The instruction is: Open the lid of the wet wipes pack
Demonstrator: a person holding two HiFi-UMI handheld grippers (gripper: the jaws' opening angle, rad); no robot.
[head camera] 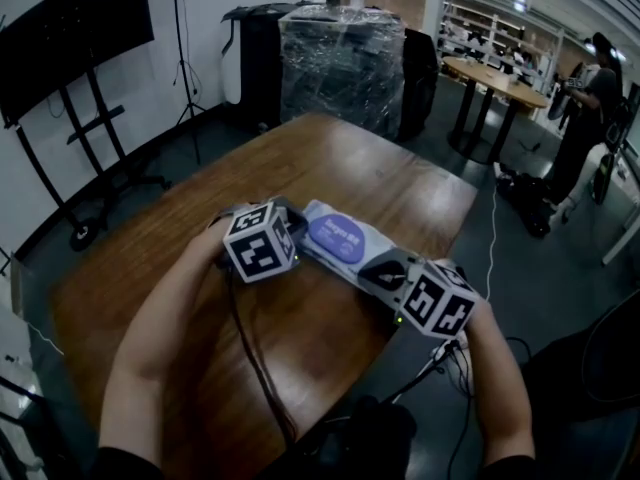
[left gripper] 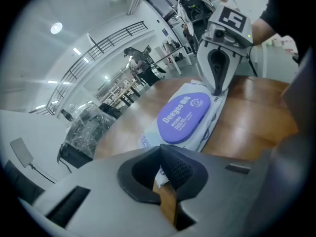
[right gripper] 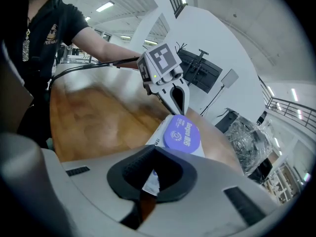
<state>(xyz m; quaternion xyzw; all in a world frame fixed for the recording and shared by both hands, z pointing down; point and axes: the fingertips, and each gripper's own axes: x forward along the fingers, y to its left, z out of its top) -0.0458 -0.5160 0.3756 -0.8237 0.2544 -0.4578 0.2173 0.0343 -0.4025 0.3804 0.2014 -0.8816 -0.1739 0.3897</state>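
The wet wipes pack (head camera: 318,218) lies on the brown table (head camera: 330,158). It is white with a big purple oval lid (head camera: 337,237) on top, and the lid is down flat. The left gripper (head camera: 297,230) pinches one end and the right gripper (head camera: 372,268) pinches the other, jaws squeezed tight on the thin white edge.

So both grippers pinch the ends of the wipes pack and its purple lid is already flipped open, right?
No: the purple lid is closed, flat on the wet wipes pack, as the left gripper view shows. The left gripper and right gripper do each pinch an end.
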